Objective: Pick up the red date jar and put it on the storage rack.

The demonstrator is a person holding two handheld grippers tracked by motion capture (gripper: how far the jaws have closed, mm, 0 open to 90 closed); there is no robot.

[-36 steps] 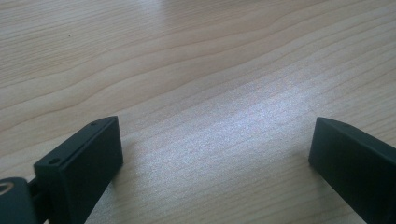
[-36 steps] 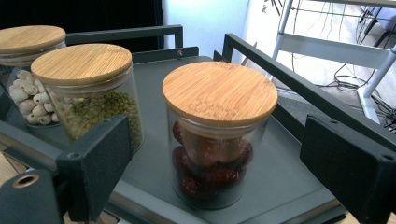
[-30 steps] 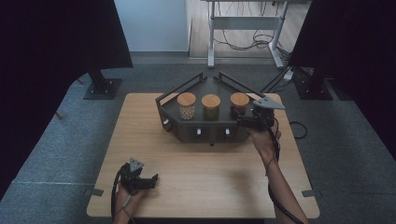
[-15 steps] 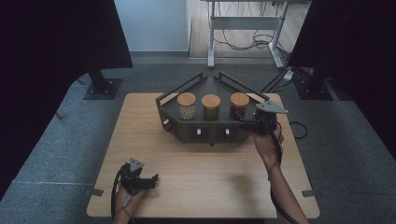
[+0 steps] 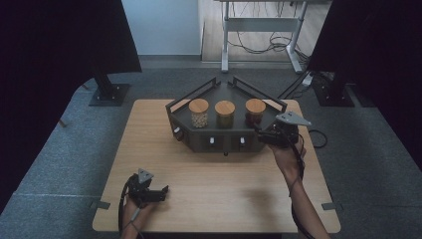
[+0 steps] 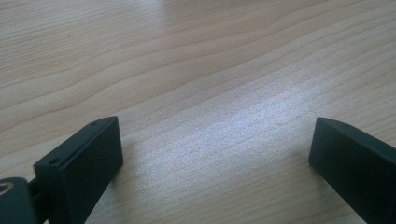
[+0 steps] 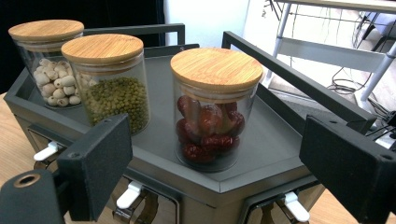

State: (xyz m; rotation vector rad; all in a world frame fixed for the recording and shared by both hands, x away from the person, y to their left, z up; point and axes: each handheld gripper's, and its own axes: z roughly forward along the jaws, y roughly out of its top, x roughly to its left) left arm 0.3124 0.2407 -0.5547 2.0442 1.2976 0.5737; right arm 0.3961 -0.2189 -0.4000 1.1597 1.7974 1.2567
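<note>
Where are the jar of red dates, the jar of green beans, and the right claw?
jar of red dates (image 7: 211, 121), right gripper view, glass side.
jar of green beans (image 7: 115, 102), right gripper view, glass side.
right claw (image 5: 263, 134), high view, between its fingertips.

Glass jar of red dates (image 7: 210, 126) (bamboo lid on) stands upright, rightmost on the grey stand (image 7: 275, 140).

Grey carpet floor (image 5: 59, 149); black curtains (image 5: 54, 35) both sides; pale wall (image 5: 159, 25); white desk frame (image 5: 261, 35), cables beneath.
</note>
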